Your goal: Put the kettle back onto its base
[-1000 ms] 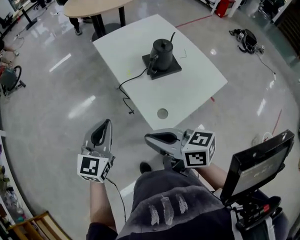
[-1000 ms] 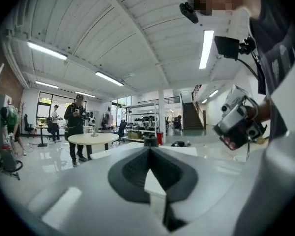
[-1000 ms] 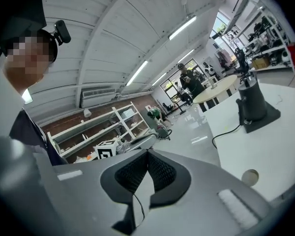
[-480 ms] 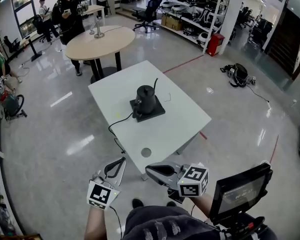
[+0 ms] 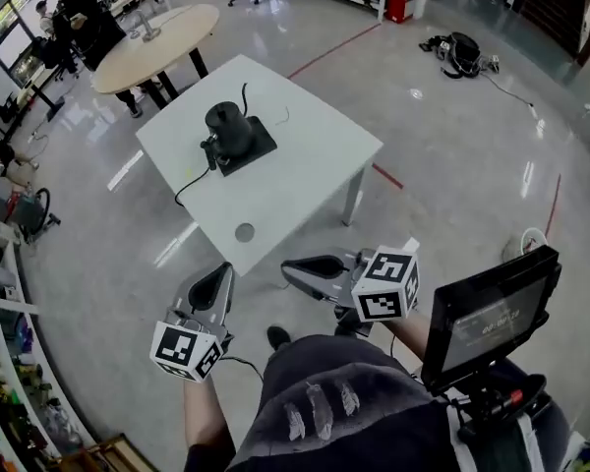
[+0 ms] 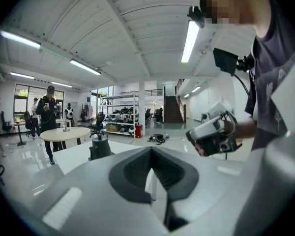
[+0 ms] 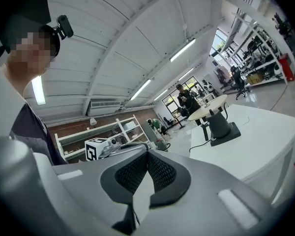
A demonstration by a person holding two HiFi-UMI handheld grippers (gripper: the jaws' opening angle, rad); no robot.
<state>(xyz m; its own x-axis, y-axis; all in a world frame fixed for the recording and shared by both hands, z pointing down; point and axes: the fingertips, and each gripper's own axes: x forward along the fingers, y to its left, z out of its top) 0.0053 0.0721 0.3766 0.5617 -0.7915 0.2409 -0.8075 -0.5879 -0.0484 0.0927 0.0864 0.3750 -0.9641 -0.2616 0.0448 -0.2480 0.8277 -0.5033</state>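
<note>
We held left gripper (image 5: 219, 281) and right gripper (image 5: 293, 266), jaws together and empty, well apart from the table (image 5: 310, 160) bearing the kettle (image 5: 228, 126) on its base (image 5: 259, 149).

The left gripper (image 6: 151, 156) has its fingers (image 6: 132, 170) shut together on nothing, with the black kettle (image 6: 99, 147) standing on the white table (image 6: 76, 155) beyond and the right gripper (image 6: 201, 132) at right.

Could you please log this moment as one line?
kettle: on base | left gripper: shut, empty | right gripper: shut, empty | both: short of table
</note>
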